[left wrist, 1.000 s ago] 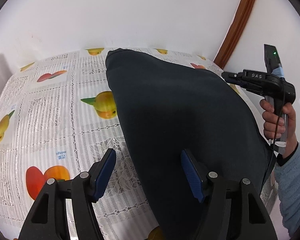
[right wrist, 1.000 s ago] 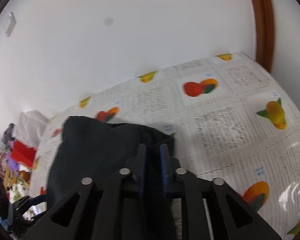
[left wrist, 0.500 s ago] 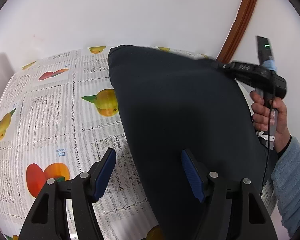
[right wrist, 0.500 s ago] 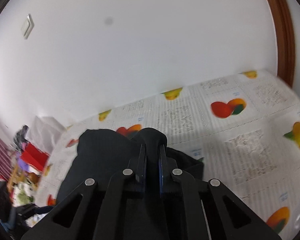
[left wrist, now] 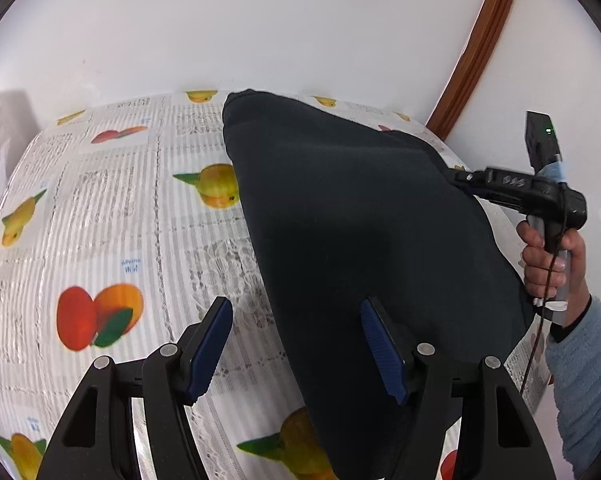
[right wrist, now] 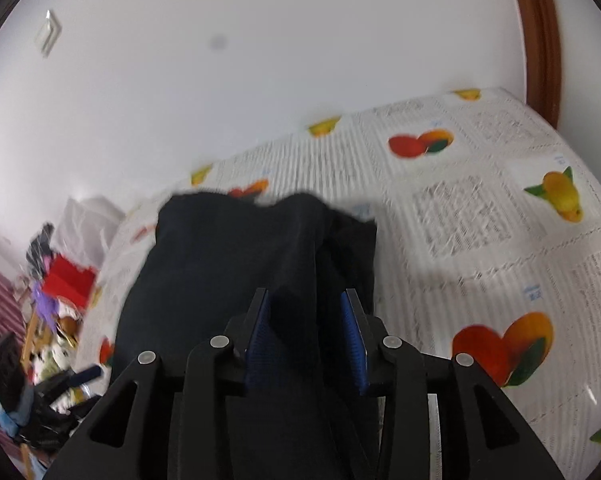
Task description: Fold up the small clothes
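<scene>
Dark garment (right wrist: 236, 272) between right claw (right wrist: 304, 312) fingers

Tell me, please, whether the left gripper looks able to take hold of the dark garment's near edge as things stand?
Probably yes: the left gripper is open, and the dark garment already lies under its right finger, its edge between the fingers, nothing blocking.

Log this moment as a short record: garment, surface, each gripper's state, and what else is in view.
garment: dark navy cloth, lying on the table, partly folded over itself
surface: table under a fruit-print tablecloth
left gripper: open, one finger over the cloth, one over the tablecloth
right gripper: open, cloth between the parted fingers
right hand: grips the gripper handle, light blue sleeve
background: white wall, brown wooden trim, clutter beyond the table's end
</scene>
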A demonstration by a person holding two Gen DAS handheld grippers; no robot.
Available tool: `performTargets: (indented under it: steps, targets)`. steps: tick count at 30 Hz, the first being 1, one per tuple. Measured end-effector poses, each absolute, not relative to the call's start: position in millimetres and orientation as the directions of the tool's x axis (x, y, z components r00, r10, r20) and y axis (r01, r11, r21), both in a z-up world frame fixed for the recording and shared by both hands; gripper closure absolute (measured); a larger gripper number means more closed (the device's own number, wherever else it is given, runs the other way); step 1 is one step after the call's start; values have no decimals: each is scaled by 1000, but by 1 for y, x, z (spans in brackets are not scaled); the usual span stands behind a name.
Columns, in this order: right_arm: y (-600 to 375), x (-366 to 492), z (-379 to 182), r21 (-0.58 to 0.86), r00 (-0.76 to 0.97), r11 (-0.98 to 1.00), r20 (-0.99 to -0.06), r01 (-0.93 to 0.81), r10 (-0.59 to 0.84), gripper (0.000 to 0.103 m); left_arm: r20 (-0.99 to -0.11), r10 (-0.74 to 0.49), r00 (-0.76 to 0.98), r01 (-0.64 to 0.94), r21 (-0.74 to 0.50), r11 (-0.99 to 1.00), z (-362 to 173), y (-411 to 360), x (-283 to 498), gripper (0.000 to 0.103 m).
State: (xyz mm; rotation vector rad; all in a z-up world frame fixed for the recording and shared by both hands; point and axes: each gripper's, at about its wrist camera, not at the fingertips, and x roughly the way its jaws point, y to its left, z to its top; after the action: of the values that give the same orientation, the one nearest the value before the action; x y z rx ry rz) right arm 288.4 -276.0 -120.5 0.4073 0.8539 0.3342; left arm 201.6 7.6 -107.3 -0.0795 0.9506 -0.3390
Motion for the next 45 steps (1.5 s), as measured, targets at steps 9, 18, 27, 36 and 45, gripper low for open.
performTargets:
  steps: [9, 18, 27, 36, 45]
  targets:
    - [-271, 282, -120, 366, 647, 925, -683, -99, 339, 99, -799, -267, 538, 246, -155, 957, -102, 5, 180, 38]
    - [-294, 194, -106, 346, 676, 930, -658, -120, 332, 69, -792, -299, 533, 246, -194, 950, -103, 11, 144, 38]
    - [-284, 168, -136, 388, 671, 910, -637, -146, 380, 100, -805, -310, 506, 238, -215, 947, -112, 10, 125, 38]
    - [-303, 148, -133, 476, 762, 873, -526, -105, 378, 100, -812, -286, 510, 226, -194, 955, -114, 13, 110, 38]
    - [-313, 116, -149, 310, 706, 950, -669, -20, 233, 89, -826, -248, 507, 242, -140, 960, -124, 5, 101, 38]
